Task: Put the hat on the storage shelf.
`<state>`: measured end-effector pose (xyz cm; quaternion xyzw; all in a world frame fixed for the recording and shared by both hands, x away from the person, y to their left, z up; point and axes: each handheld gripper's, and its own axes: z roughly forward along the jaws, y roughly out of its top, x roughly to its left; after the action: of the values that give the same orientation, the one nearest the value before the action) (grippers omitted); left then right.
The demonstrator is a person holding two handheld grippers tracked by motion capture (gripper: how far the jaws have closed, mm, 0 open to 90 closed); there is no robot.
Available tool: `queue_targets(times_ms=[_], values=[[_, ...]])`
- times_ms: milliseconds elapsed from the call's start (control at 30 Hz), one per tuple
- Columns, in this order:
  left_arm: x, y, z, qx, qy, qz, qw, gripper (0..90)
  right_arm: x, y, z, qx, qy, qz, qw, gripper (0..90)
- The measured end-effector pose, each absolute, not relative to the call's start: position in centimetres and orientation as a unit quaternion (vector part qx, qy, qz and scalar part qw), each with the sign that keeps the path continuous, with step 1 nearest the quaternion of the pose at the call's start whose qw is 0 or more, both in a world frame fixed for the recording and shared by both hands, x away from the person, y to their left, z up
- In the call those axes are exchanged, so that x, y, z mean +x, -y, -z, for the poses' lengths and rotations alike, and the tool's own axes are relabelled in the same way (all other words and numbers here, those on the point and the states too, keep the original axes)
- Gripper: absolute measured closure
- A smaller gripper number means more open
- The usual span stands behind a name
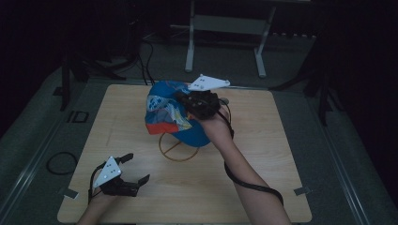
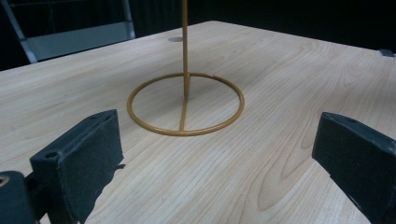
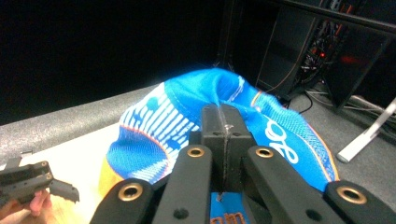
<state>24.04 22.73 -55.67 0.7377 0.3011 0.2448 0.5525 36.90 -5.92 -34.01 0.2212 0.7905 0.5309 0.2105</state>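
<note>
Right now the right hand-held gripper (image 1: 199, 104) is pinching a fold of the blue cap (image 1: 165, 112) between jaws closed tight on the fabric, and is holding it up directly over the yellow wire stand (image 1: 179, 149). What the coming move is turning on, by my reading, is how the cap's hollow is sitting relative to the stand's upright rod (image 2: 185, 46): the cap is hanging above the ring base and hiding the rod's top, so whether the crown is already resting on the rod cannot be told. Its peak, with the orange edge, is pointing away from the stand towards the left side of the desk (image 1: 263, 140). The left hand-held gripper (image 1: 124, 171) is resting low, well apart from the stand on its near-left side, jaws standing wide with nothing between them, so the right hand is plainly the nearer one. Around the stand the pale wooden desk is lying bare; beyond it the room is staying dark, with grey floor, a metal frame (image 1: 225, 28) and cables.
</note>
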Motion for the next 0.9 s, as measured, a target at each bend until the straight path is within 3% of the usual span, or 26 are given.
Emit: queue_targets(times_ms=[800,900], values=[[24.2,-22.6,56.2,0.742,-0.305,-0.234,0.549,2.1,35.2,10.6,37.2,0.245,-0.776,-0.549,0.192,90.0],[24.2,-22.6,56.2,0.742,-0.305,-0.233,0.550,2.1,35.3,10.8,37.4,0.248,-0.770,-0.554,0.196,83.1]])
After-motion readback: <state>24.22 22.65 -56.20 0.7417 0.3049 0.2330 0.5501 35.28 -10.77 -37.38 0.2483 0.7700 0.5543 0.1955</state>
